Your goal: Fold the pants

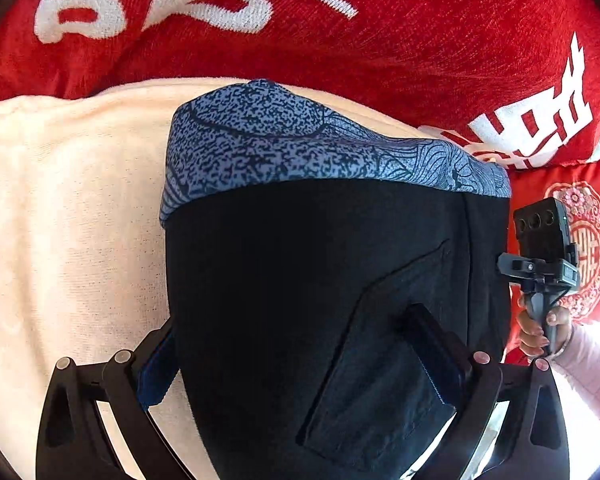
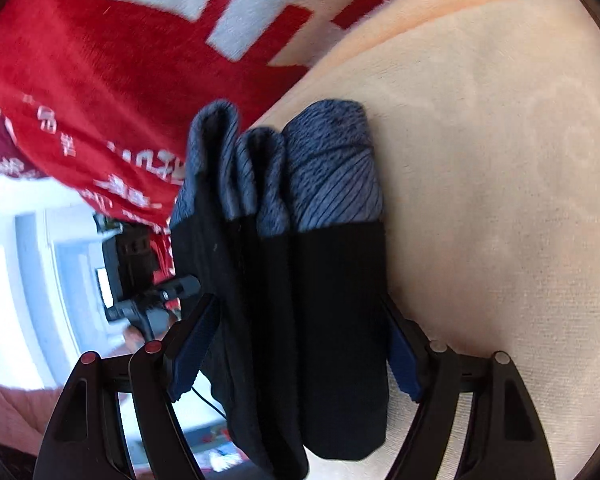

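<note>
Clearly the pants (image 1: 320, 300) are caught at both ends: black cloth with a blue speckled band, lying over a pale peach, towel-like surface (image 1: 72, 216) with a red plush blanket (image 1: 380, 48) bearing white characters behind it. From the left wrist view the left claw (image 1: 300, 360) has one finger (image 1: 432, 344) lying on top of the fabric beside a stitched pocket and the other finger (image 1: 156, 364) at the cloth's edge, so it grips the pants; this view alone shows the person's hand (image 1: 540, 328) in a pale sleeve gripping the other tool's handle. The right wrist view shows what the first cannot (the layers bunched into three upright folds), standing between the right claw (image 2: 300, 352) and its blue pads (image 2: 192, 356), jaws wide around the bundle and pressed against it. The lower hem is cut off, and the background there is blurred.
</note>
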`<action>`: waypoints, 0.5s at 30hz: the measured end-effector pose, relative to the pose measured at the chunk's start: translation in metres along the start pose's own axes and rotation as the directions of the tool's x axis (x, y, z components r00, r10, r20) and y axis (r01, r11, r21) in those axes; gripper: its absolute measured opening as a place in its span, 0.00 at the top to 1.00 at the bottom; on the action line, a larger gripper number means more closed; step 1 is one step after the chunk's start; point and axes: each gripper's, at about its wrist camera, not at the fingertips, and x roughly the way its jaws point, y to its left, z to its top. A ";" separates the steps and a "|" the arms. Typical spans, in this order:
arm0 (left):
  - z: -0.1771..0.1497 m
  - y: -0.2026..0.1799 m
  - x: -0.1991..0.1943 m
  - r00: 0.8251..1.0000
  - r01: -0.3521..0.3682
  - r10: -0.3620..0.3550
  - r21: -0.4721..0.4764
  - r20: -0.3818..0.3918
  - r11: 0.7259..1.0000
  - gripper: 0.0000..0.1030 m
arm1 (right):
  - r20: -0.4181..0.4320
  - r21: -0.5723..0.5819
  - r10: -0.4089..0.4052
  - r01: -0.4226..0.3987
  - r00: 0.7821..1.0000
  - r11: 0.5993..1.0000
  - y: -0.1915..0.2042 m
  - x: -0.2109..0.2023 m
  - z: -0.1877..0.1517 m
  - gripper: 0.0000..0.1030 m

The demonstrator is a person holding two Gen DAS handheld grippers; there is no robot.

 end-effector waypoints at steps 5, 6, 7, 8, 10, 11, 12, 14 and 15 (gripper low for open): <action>-0.008 -0.002 -0.008 0.999 0.010 -0.009 -0.024 0.042 1.000 0.16 | 0.001 0.004 -0.057 0.057 0.998 0.998 0.004 -0.001 -0.002 0.39; -0.009 -0.004 -0.009 0.999 0.005 -0.004 -0.018 0.051 1.000 0.20 | 0.003 0.000 -0.065 0.065 0.998 0.998 0.007 -0.002 -0.002 0.42; -0.010 -0.007 -0.011 0.998 -0.007 0.008 -0.009 0.062 1.000 0.21 | 0.006 0.000 -0.065 0.065 0.998 0.998 0.010 -0.001 -0.001 0.44; -0.010 -0.011 -0.011 0.998 -0.016 0.016 -0.004 0.068 1.000 0.24 | 0.011 0.004 -0.058 0.058 0.998 0.998 0.012 0.000 -0.002 0.47; -0.012 -0.017 -0.015 0.996 -0.034 0.033 0.011 0.083 0.999 0.27 | 0.023 0.011 -0.045 0.045 0.999 0.999 0.018 0.003 -0.004 0.51; -0.013 -0.020 -0.016 0.995 -0.042 0.040 0.016 0.089 0.999 0.29 | 0.027 0.014 -0.041 0.041 0.999 0.999 0.019 0.003 -0.006 0.53; -0.014 -0.022 -0.019 0.995 -0.051 0.049 0.020 0.093 0.999 0.31 | 0.035 0.022 -0.032 0.032 0.999 0.999 0.021 0.000 -0.008 0.56; -0.019 -0.027 -0.026 0.993 -0.056 0.053 0.027 0.104 0.998 0.32 | 0.050 0.036 -0.012 0.010 0.999 0.999 0.028 -0.002 -0.013 0.58; -0.022 -0.030 -0.032 0.992 -0.052 0.048 0.031 0.113 0.998 0.32 | 0.056 0.038 -0.010 0.008 0.998 0.999 0.029 -0.002 -0.014 0.59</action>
